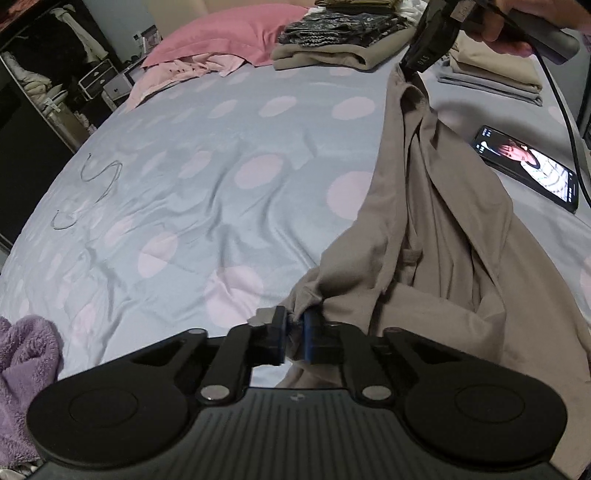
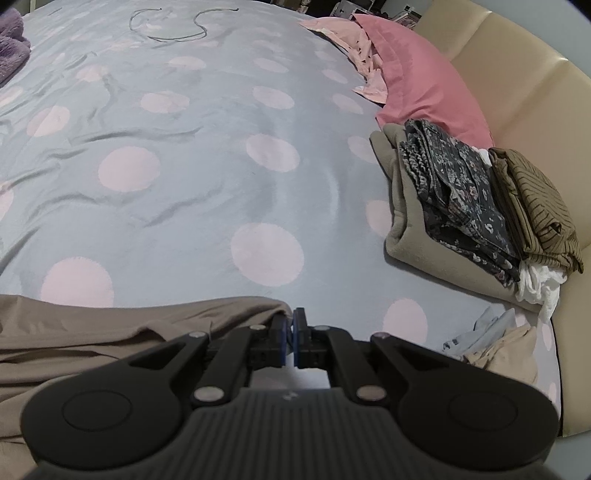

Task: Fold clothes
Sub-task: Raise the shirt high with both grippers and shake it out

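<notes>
Now | shirt pinched by left hand-held gripper, lower centre | right hand-held gripper pinching shirt hem, bottom centre | bed

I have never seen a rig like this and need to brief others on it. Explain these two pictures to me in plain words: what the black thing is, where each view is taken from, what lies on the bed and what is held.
No robot here: a person holds a two-finger gripper in each hand, and each carries a wide-angle camera looking along its fingers. The black shape at the bottom of each picture is that gripper's own body.

In the left wrist view, the left gripper is shut on a bunched edge of a taupe garment. The right gripper, in the person's hand, lifts the garment's other end.

The right wrist view shows that right gripper from its own camera, shut, with the same garment at its fingers.

On the dotted bedsheet lie a folded pile, a pink pillow, a phone, a thin cord and a purple towel.
</notes>
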`<state>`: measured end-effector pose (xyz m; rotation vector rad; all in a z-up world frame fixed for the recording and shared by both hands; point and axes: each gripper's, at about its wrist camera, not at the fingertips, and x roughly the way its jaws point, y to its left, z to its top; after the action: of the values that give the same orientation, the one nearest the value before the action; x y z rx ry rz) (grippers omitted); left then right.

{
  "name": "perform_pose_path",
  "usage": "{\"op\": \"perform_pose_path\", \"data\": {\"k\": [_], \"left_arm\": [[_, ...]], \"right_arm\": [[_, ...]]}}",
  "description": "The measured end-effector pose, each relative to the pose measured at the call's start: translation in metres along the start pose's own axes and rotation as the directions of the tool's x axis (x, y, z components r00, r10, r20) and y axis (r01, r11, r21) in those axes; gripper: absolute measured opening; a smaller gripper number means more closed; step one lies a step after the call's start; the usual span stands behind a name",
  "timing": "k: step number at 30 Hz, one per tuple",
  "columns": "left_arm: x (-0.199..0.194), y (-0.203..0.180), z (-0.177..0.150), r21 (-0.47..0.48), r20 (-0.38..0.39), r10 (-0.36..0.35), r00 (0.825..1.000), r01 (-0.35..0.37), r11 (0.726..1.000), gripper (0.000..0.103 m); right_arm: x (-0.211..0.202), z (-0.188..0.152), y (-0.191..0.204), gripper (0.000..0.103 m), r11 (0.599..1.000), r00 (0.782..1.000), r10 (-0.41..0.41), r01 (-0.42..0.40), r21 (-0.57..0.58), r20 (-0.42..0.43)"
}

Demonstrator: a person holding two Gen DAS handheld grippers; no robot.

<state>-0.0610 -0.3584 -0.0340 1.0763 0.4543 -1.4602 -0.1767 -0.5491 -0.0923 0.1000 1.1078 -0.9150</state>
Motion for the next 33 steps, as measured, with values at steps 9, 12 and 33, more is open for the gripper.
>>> {"op": "perform_pose_path", "data": {"k": [9, 12, 33], "left_arm": [[-0.078, 0.067, -0.007, -0.369, 0.113, 0.129, 0.985, -0.079, 0.926, 0.004], [-0.12, 0.085, -0.011, -0.448, 0.153, 0.21, 0.966, -0.122, 0.886, 0.003], [-0.402, 0.034, -0.014, -0.606, 0.388, 0.586, 0.712, -0.282, 0.744, 0.003]], "right_arm": [[-0.022, 0.004, -0.003, 0.003, 0.999, 0.997, 0.025, -0.027, 0.022, 0.067], [-0.043, 0.007, 0.0, 0.003, 0.998, 0.991, 0.051, -0.055, 0.023, 0.127], [-0.339, -0.021, -0.048, 0.003, 0.982, 0.754, 0.149, -0.188, -0.007, 0.64]]}}
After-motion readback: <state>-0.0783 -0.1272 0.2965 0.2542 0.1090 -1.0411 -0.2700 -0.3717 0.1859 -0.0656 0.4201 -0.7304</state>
